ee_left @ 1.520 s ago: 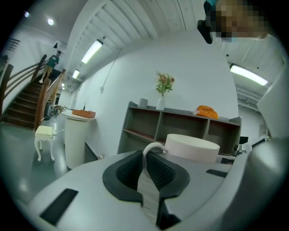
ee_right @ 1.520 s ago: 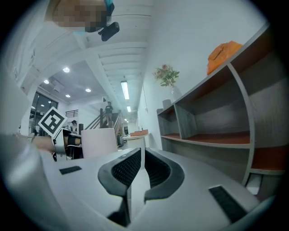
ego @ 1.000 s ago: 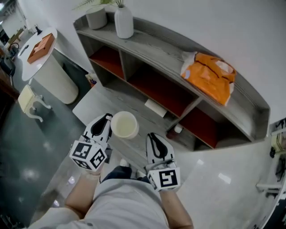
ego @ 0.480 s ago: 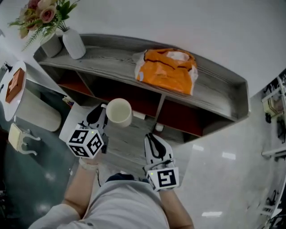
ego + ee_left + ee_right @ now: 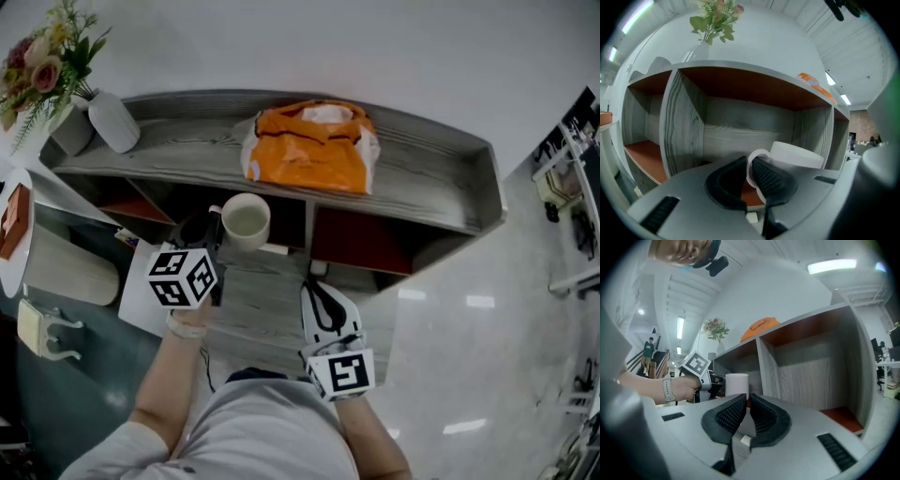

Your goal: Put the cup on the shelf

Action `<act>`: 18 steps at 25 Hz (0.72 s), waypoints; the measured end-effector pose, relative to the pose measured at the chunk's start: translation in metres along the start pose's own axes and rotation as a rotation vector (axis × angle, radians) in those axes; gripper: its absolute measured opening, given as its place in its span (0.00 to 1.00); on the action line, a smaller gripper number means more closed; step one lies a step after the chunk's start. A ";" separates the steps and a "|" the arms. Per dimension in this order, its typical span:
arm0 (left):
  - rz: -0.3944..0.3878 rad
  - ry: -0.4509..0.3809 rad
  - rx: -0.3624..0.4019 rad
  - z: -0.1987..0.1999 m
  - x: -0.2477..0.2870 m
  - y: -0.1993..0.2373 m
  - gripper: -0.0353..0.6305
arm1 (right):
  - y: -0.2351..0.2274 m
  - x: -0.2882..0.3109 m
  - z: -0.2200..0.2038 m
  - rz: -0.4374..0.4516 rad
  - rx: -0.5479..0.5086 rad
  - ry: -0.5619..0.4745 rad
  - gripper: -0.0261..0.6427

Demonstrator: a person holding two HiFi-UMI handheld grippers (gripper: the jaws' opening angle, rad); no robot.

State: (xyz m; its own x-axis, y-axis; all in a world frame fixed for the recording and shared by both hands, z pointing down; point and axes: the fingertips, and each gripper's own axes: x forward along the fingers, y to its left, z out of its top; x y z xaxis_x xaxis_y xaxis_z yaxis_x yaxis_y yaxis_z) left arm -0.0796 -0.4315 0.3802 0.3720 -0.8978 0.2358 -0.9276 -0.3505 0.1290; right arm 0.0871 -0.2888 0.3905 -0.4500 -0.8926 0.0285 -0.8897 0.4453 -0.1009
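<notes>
A white cup (image 5: 246, 220) hangs upright by its handle in my left gripper (image 5: 212, 225), whose jaws are shut on the handle (image 5: 752, 165). It is held in front of the grey wooden shelf (image 5: 422, 178), just below the top board and level with a middle compartment (image 5: 740, 126). From the right gripper view the cup (image 5: 736, 383) shows at the left, in the left gripper (image 5: 708, 383). My right gripper (image 5: 322, 302) is lower and nearer my body, shut with nothing between its jaws.
An orange bag (image 5: 312, 148) lies on the shelf's top board. A white vase (image 5: 112, 122) with flowers (image 5: 37, 66) stands at the top's left end. A white round table (image 5: 19, 225) and a small object on the floor (image 5: 42, 328) are at the left.
My left gripper has carried the cup up and forward, closer to the shelf front. The view has swung left to right along the shelf. The right gripper has stayed low.
</notes>
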 end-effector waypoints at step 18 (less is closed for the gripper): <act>0.009 0.030 -0.025 -0.010 0.049 0.013 0.12 | -0.011 0.013 -0.007 -0.036 0.003 0.015 0.09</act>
State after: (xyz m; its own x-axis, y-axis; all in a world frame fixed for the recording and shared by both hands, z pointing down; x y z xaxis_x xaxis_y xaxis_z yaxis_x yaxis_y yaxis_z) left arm -0.0732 -0.4772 0.4033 0.3644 -0.8924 0.2660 -0.9301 -0.3348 0.1510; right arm 0.0902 -0.3051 0.3989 -0.4184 -0.9070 0.0473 -0.9052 0.4123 -0.1028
